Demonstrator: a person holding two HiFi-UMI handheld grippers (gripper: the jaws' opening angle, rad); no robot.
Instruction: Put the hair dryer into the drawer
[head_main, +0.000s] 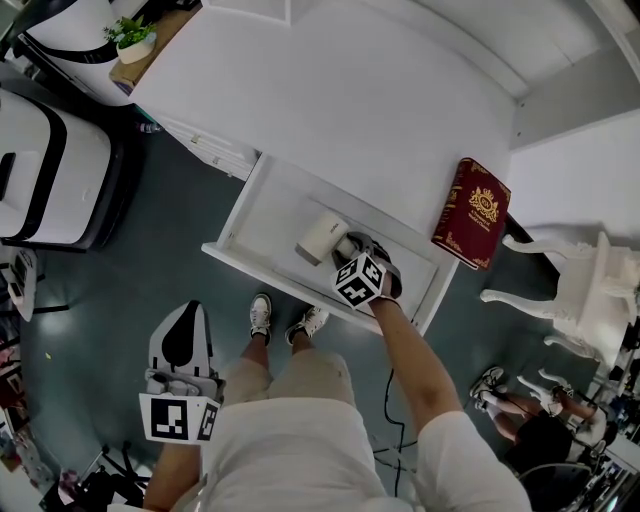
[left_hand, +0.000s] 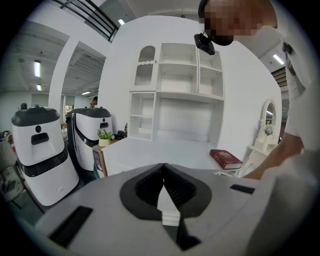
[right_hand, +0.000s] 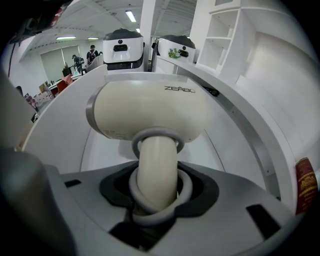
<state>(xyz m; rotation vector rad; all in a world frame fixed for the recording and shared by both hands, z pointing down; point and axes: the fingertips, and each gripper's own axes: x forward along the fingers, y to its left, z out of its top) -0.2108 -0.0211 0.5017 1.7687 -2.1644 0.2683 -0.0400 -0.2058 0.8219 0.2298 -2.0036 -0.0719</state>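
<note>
The right gripper (right_hand: 157, 195) clenches the handle of the cream hair dryer (right_hand: 150, 112), holding it head-first inside the open white drawer (head_main: 243, 215); whether it touches the drawer floor cannot be told. The left gripper (left_hand: 164, 192), jaws pressed together and empty, hangs well apart from the drawer. A red book (head_main: 472, 212) lies on the desk (head_main: 350, 90).

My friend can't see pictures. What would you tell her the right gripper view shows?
The right gripper clamps the cream hair dryer by its handle, grey cord looped around it, over the open white drawer. A red book shows at the right edge.
</note>
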